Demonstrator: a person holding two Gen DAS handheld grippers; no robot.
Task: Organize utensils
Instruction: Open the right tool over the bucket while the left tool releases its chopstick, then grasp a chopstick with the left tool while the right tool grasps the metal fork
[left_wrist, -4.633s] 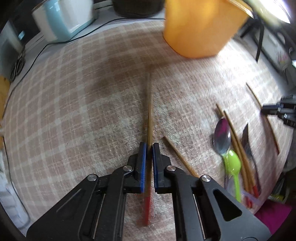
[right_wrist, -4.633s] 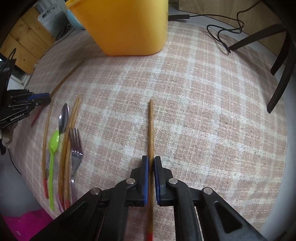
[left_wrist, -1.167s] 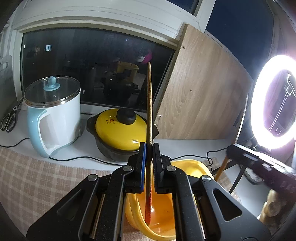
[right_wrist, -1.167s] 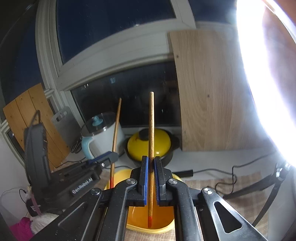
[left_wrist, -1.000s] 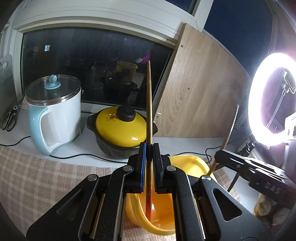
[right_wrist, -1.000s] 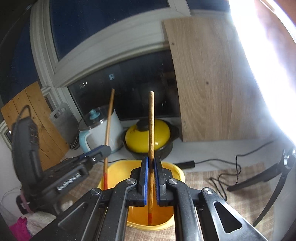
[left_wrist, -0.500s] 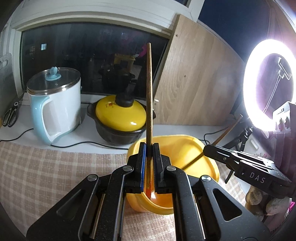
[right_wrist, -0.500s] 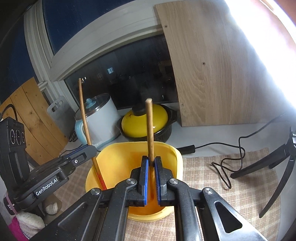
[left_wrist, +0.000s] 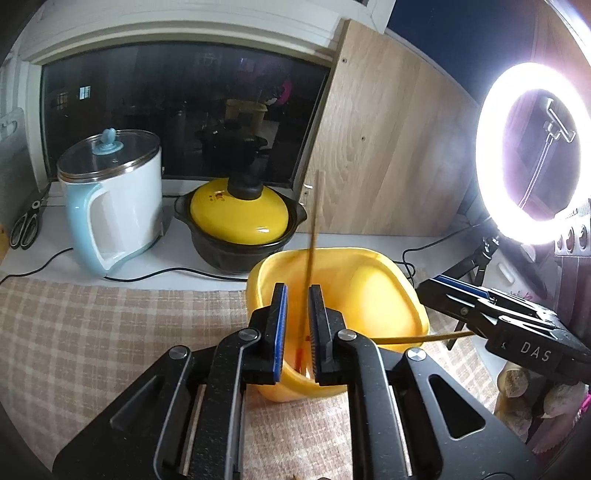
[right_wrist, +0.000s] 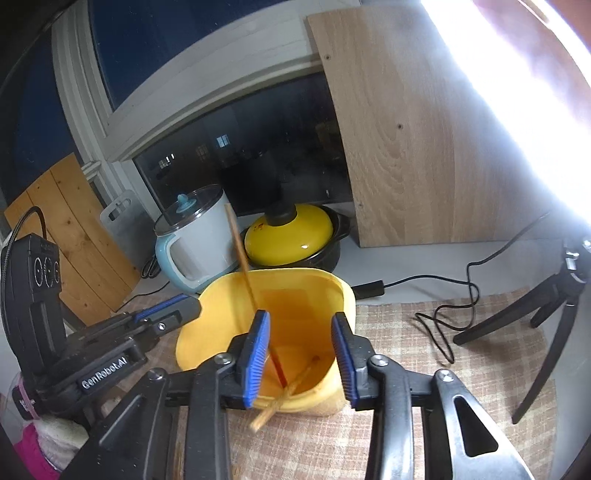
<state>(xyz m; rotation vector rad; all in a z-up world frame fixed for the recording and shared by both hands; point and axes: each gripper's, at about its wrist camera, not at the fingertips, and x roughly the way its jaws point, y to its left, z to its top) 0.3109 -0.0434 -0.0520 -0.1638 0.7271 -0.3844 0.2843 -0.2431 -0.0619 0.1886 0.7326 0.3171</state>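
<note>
Both chopsticks are let go over the yellow bin (right_wrist: 343, 295), centre frame. Right gripper (right_wrist: 300, 350) jaws have just been opening, now released; its chopstick (right_wrist: 284, 395) is seen tipped against the bin's near rim. Left gripper (left_wrist: 295, 325) jaws have also just been opening, a chopstick (left_wrist: 312, 236) between but apparently not pinched, w/ red tip inside the bin.

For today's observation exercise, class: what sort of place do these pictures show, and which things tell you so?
Most likely a home kitchen counter by a window, at night. An electric kettle pot and a yellow-lidded casserole stand on the sill, and chopsticks lie in a yellow tub on a checked cloth.
</note>
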